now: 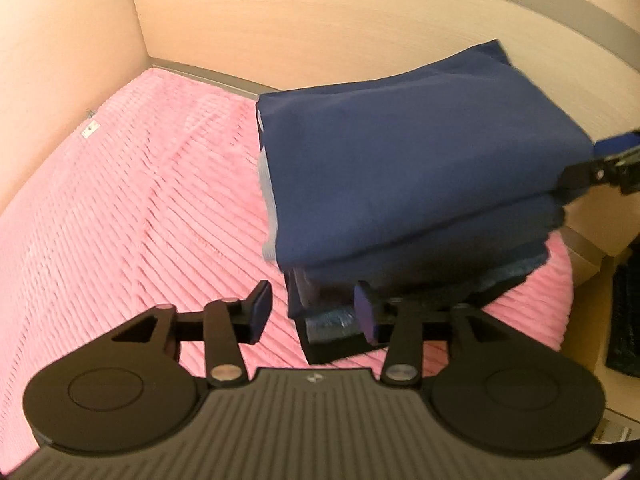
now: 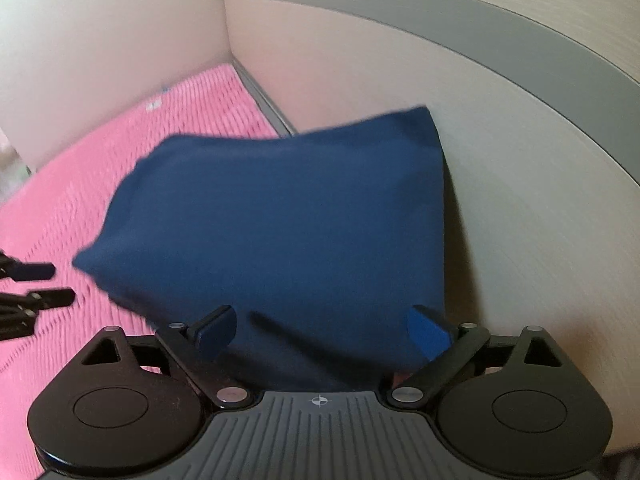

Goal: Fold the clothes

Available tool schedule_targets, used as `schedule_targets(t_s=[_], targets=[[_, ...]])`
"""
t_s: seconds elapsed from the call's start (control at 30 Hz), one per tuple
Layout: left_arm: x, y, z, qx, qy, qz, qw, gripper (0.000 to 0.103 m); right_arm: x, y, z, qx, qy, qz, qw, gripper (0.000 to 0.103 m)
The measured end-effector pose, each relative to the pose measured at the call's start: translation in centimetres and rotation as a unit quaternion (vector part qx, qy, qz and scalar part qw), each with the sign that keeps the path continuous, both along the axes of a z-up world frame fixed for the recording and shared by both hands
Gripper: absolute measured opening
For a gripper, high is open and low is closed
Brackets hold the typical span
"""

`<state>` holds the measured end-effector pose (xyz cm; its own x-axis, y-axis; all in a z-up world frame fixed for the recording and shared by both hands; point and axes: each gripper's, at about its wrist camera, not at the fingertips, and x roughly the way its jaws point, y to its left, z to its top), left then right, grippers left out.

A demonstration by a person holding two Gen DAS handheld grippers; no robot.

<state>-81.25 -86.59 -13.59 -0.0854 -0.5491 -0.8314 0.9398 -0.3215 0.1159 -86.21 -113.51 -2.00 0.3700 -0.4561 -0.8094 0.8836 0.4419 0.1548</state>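
A folded navy garment (image 1: 420, 168) lies on top of a stack of folded clothes (image 1: 332, 320) at the right end of the pink bed; it also fills the right wrist view (image 2: 288, 232). My left gripper (image 1: 314, 314) is open and empty at the stack's near left corner, level with its lower layers. My right gripper (image 2: 320, 330) is open, its fingers on either side of the garment's near edge; it shows at the right edge of the left wrist view (image 1: 600, 168). The left gripper's fingers (image 2: 44, 284) show at the left of the right wrist view.
A pink ribbed blanket (image 1: 132, 208) covers the bed. A beige headboard wall (image 1: 320, 40) with a grey stripe stands right behind the stack, and a side wall (image 1: 60, 40) is at the left. A dark item (image 1: 624, 320) lies beyond the bed's right edge.
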Motion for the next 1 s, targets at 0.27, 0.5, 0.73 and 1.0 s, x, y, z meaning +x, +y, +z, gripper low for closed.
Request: schedule_targets(t_s=[0.27, 0.5, 0.73, 1.0], targets=[[2.9, 7.4, 2.2, -0.034, 0.083, 0.002, 0.996, 0.087, -1.6, 9.1, 2.8, -0.019, -0.026, -0.084, 0.996, 0.095], [7.5, 14.6, 4.6, -0.016, 0.177, 0.042, 0.9832, 0.101, -2.1, 20.9, 5.0, -0.033, -0.021, -0.163, 0.986, 0.097], [9.2, 19.4, 6.9, -0.037, 0.233, 0.037, 0.9712, 0.101, -1.6, 26.7, 7.2, -0.041, -0.016, -0.18, 0.983, 0.098], [6.6, 19.0, 9.5, -0.055, 0.219, 0.057, 0.9725, 0.102, -1.5, 25.1, 9.5, -0.044, -0.029, -0.138, 0.989, 0.099]])
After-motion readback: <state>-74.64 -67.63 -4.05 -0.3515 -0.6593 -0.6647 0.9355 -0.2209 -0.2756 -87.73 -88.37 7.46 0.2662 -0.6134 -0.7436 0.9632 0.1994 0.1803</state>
